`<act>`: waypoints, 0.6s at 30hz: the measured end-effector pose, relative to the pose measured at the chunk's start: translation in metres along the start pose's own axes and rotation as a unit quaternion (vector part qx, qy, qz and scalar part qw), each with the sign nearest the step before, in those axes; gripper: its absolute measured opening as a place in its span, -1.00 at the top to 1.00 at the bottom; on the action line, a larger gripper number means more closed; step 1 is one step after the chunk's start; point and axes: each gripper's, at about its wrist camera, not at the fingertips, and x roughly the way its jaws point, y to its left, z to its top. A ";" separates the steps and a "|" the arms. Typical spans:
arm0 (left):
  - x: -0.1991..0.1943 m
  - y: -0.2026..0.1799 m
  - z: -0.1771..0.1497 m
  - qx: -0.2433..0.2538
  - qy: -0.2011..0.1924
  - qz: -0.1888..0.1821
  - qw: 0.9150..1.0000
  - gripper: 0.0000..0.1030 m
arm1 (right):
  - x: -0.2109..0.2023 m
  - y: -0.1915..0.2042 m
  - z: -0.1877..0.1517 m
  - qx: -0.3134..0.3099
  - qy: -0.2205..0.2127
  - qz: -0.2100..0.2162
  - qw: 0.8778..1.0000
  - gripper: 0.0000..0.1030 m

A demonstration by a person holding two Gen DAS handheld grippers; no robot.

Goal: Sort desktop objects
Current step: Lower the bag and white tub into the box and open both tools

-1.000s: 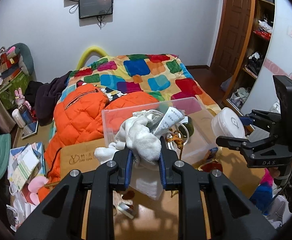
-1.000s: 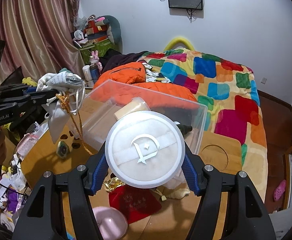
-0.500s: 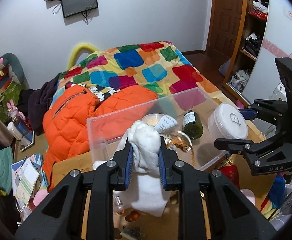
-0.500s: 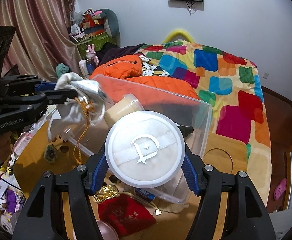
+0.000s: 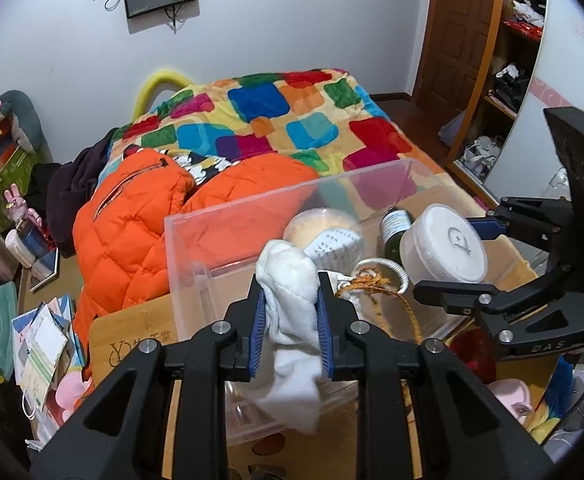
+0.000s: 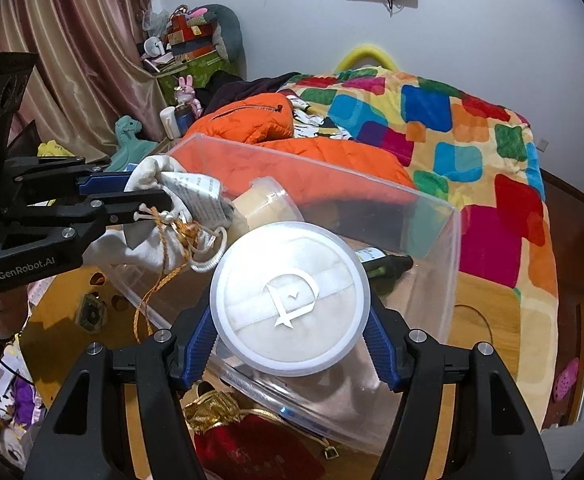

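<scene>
over the clear bin (image 5: 196, 240) | your left gripper (image 5: 290, 312) clamps the white pouch (image 5: 292, 280) | your right gripper (image 6: 290, 354) grips the round jar (image 6: 290, 298), lid marked "d" | left body reads "genrobot.ai", right "das"

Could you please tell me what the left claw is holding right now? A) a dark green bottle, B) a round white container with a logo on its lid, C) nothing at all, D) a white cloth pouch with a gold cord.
D: the left claw is shut on the white cloth pouch, its gold cord dangling, while the round white container sits in the right claw.
</scene>
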 end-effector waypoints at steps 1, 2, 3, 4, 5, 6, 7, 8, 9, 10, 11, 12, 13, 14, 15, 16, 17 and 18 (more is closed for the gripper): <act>0.003 0.002 -0.001 -0.002 0.003 -0.001 1.000 0.55 | 0.002 0.001 0.000 -0.002 0.002 0.001 1.000 -0.21; 0.006 0.004 -0.003 -0.006 0.006 -0.004 1.000 0.55 | 0.003 0.002 -0.001 -0.004 0.003 0.000 1.000 -0.21; 0.007 0.006 -0.004 -0.008 0.008 -0.006 1.000 0.55 | 0.005 0.003 -0.001 -0.005 0.005 0.000 1.000 -0.21; 0.008 0.007 -0.004 -0.009 0.009 -0.008 1.000 0.55 | 0.007 0.004 -0.001 -0.006 0.007 0.000 1.000 -0.21; 0.009 0.008 -0.005 -0.010 0.011 -0.011 1.000 0.55 | 0.009 0.004 -0.001 -0.006 0.009 0.000 1.000 -0.21; 0.010 0.007 -0.006 -0.010 0.012 -0.012 1.000 0.55 | 0.010 0.004 0.000 -0.005 0.010 0.000 1.000 -0.21; 0.011 0.007 -0.007 -0.008 0.012 -0.012 1.000 0.55 | 0.011 0.004 0.000 -0.004 0.012 0.000 1.000 -0.21; 0.011 0.005 -0.008 -0.006 0.013 -0.011 1.000 0.55 | 0.013 0.004 0.001 -0.002 0.014 0.001 1.000 -0.21; 0.012 0.004 -0.009 -0.003 0.012 -0.009 1.000 0.55 | 0.014 0.004 0.001 -0.001 0.015 0.001 1.000 -0.21; 0.012 0.003 -0.009 -0.002 0.012 -0.009 1.000 0.55 | 0.015 0.004 0.002 0.000 0.016 0.001 1.000 -0.21; 0.012 0.003 -0.010 0.000 0.012 -0.009 1.000 0.55 | 0.016 0.004 0.002 0.001 0.017 0.002 1.000 -0.21; 0.012 0.002 -0.012 0.000 0.013 -0.010 1.000 0.55 | 0.017 0.003 0.002 0.002 0.018 0.003 1.000 -0.21; 0.012 0.001 -0.012 0.002 0.014 -0.010 1.000 0.52 | 0.017 0.002 0.003 0.006 0.020 0.005 1.000 -0.21; 0.013 0.000 -0.014 0.005 0.014 -0.007 1.000 0.51 | 0.018 0.002 0.002 0.010 0.022 0.009 1.000 -0.21; 0.013 -0.001 -0.015 0.009 0.014 -0.003 1.000 0.48 | 0.019 0.002 0.003 0.012 0.023 0.009 1.000 -0.21; 0.014 -0.002 -0.016 0.012 0.014 0.000 1.000 0.45 | 0.019 0.002 0.003 0.013 0.025 0.009 1.000 -0.21; 0.015 -0.003 -0.017 0.015 0.016 0.004 1.000 0.43 | 0.020 0.003 0.003 0.013 0.025 0.009 1.000 -0.21; 0.016 -0.004 -0.019 0.017 0.017 0.007 1.000 0.40 | 0.020 0.003 0.003 0.014 0.026 0.008 1.000 -0.21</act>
